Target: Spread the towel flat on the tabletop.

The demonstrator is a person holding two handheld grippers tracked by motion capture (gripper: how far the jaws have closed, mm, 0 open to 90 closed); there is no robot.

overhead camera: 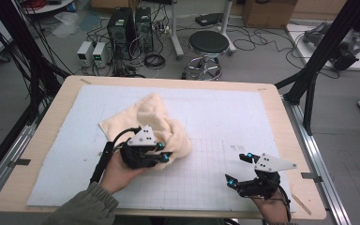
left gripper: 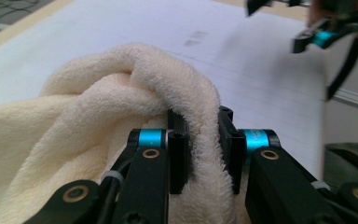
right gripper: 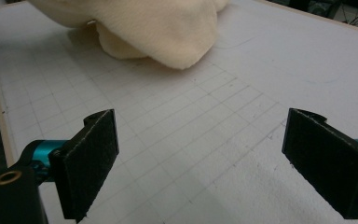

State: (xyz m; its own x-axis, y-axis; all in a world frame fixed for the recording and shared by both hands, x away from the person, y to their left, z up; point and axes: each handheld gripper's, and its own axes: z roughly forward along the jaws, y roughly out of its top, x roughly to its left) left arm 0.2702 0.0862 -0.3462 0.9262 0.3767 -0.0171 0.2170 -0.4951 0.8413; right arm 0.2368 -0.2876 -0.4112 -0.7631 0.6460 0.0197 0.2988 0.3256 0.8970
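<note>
A cream terry towel point(overhead camera: 145, 119) lies bunched on the white gridded mat point(overhead camera: 225, 112), left of centre. My left gripper point(overhead camera: 163, 152) is shut on a fold of the towel point(left gripper: 121, 102); in the left gripper view both black pads point(left gripper: 179, 154) press the thick fold between them. My right gripper point(overhead camera: 239, 169) sits near the mat's front right with its jaws wide open and nothing between them. Its view shows the bare grid between the two pads point(right gripper: 91, 158) and the towel point(right gripper: 158, 28) farther off.
The mat covers a wooden table point(overhead camera: 281, 122) with metal rails along its sides. Beyond the far edge stand a black stool point(overhead camera: 207, 47), computer towers point(overhead camera: 122, 28) and loose cables on the floor. A black frame post point(overhead camera: 318, 51) rises at the right.
</note>
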